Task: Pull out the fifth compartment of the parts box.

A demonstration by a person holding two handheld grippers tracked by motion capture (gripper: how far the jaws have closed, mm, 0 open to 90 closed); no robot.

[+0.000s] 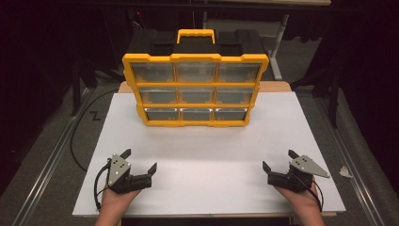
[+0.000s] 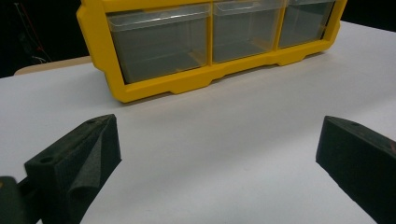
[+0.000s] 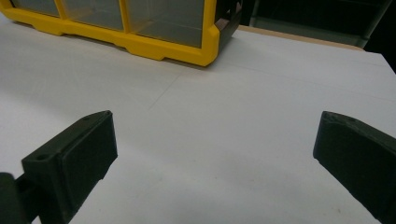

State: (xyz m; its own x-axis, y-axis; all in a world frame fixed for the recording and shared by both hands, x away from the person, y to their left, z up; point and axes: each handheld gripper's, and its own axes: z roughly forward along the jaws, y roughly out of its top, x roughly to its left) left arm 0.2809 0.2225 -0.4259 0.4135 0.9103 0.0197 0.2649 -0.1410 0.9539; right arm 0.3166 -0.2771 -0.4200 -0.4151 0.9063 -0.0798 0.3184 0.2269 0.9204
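Currently the yellow-framed black plastic drawer cabinet with nine clear drawers (image 1: 195, 84) stands upright at the far middle of the white table top (image 1: 211, 160), its yellow carry handle (image 1: 195, 34) on top and its drawer fronts facing the person. All drawers sit flush in the frame. The left gripper (image 1: 141, 160) rests low over the near left part of the table, jaws spread wide apart, nothing between them. The right gripper (image 1: 279, 160) sits at the near right, jaws likewise wide apart and empty. Both grippers are well apart from the cabinet and point toward it. In the left gripper view the cabinet's bottom row (image 2: 205, 42) lies ahead; in the right gripper view its lower right corner (image 3: 208, 46) shows at upper left.
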